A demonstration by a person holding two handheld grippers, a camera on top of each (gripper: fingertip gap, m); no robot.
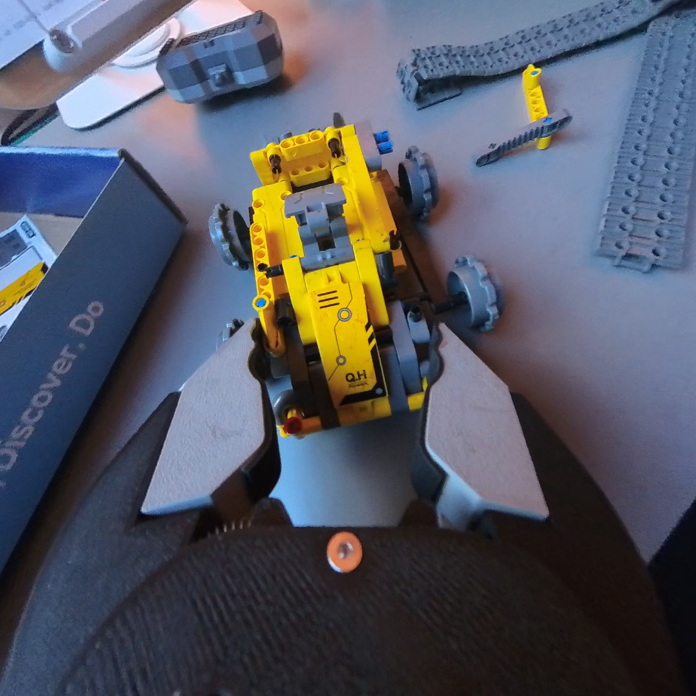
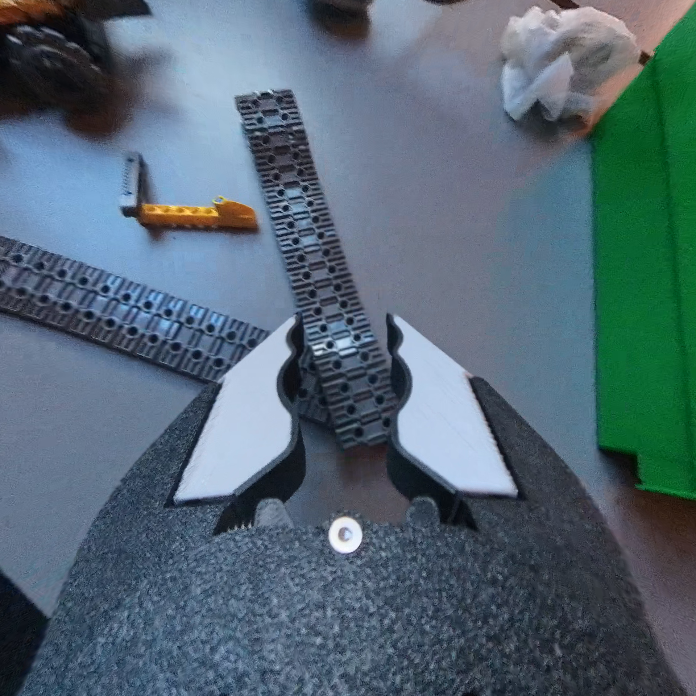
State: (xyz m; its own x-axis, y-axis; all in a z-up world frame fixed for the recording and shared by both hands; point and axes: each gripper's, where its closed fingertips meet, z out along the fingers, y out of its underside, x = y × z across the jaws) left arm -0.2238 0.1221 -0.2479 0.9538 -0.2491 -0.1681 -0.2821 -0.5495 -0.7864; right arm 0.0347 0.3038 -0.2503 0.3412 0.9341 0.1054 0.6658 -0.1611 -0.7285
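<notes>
Left gripper (image 1: 344,339): jaws clamped on the rear of the yellow brick vehicle (image 1: 324,271).
Right gripper (image 2: 343,331): jaws part-open, straddling a grey track strip (image 2: 312,263); contact unclear.

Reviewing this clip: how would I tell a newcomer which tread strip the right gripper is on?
Start from the green sheet along the table's right side and move left to the right gripper. The tread strip it straddles runs straight away from it, its near end between the fingers. Unlike the second strip, which lies crosswise off to the left, this one points toward the crumpled white tissue's side.
</notes>
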